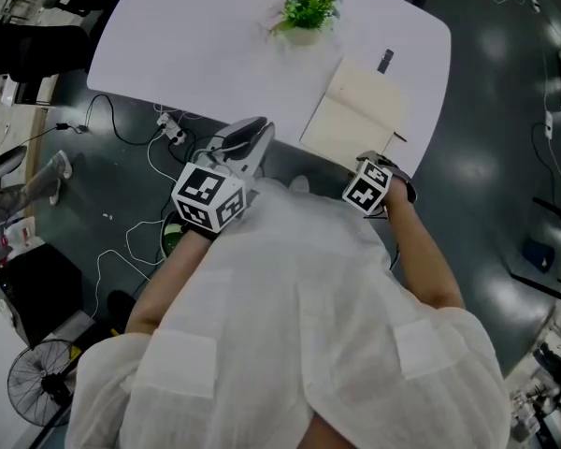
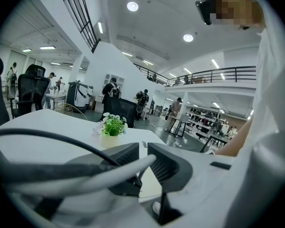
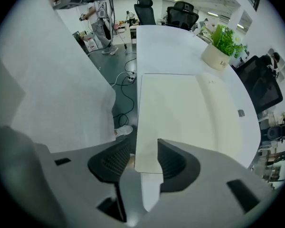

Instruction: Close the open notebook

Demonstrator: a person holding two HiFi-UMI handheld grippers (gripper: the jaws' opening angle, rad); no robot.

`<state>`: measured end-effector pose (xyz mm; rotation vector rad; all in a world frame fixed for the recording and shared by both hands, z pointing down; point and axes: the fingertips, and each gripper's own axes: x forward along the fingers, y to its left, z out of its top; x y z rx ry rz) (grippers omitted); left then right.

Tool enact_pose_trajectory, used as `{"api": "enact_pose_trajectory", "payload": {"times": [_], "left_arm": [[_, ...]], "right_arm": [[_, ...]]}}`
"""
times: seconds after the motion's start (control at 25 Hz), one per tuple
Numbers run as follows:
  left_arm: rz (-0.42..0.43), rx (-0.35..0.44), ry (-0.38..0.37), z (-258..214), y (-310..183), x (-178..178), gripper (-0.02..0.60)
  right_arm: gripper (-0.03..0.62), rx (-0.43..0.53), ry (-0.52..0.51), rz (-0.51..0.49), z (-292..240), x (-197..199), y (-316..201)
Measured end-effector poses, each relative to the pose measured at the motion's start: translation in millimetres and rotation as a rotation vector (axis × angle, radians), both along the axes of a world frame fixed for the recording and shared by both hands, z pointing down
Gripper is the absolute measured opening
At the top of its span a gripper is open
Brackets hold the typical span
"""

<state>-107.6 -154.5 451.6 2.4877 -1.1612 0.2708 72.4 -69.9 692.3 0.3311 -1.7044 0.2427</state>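
**Notebook (image 1: pixel 355 110) open on the worktop, one corner between the right jaws**

Lies flat and open at right of centre in the head view, cream pages up, on the white worktop (image 1: pixel 215 45), close to its near rim. Fills the middle of the right gripper view too, pages bare, with the fold running away from the camera.

Straddled at its lower right corner in the head view by the right hand-held gripper (image 1: pixel 376 165), which points down at it. Shown in the right gripper view with the jaws of that hand-held gripper (image 3: pixel 145 148) standing apart and the page corner in the gap between them. Leaves a dark sliver between the page and the jaw at frame left, so not clamped on the paper.

Held left of centre in the head view: the left hand-held gripper (image 1: pixel 258 129), at the worktop's near rim and well apart from the notebook. Aimed nearly level across the worktop. Has its jaws (image 2: pixel 143 148) only a narrow slit apart with nothing in the gap, and a dark cable (image 2: pixel 61 139) arching across the lower left of that view.

Beyond the notebook, near the upper middle of the head view, a small potted plant (image 1: pixel 306 12). Just past the notebook's far edge, a small dark object (image 1: pixel 385 61), too small to identify. Below the worktop, at left, loose cables (image 1: pixel 131 138) on the grey floor. Across the bottom of the head view, the person's white shirt (image 1: pixel 290 325).
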Motion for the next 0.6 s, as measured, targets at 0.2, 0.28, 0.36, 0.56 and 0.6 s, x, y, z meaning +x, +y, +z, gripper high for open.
{"api": "enact_pose_trajectory", "payload": {"times": [0.2,0.28,0.36,0.56,0.6], "left_arm": [[0.015,0.0,-0.001,-1,2,4,0.034],[0.017,-0.002,-0.002,0,3,4,0.034],[0.016,-0.003,-0.004,0,4,4,0.034],[0.017,-0.002,-0.005,-1,4,8,0.034],[0.019,-0.002,-0.005,0,4,9,0.034]], "right_arm": [[0.17,0.067,0.083,-0.089,10,7,1],[0.17,0.086,0.098,-0.101,11,7,1],[0.172,0.1,0.11,-0.109,12,8,1],[0.173,0.126,0.15,-0.134,15,11,2],[0.172,0.124,0.148,-0.127,16,11,2]]}}
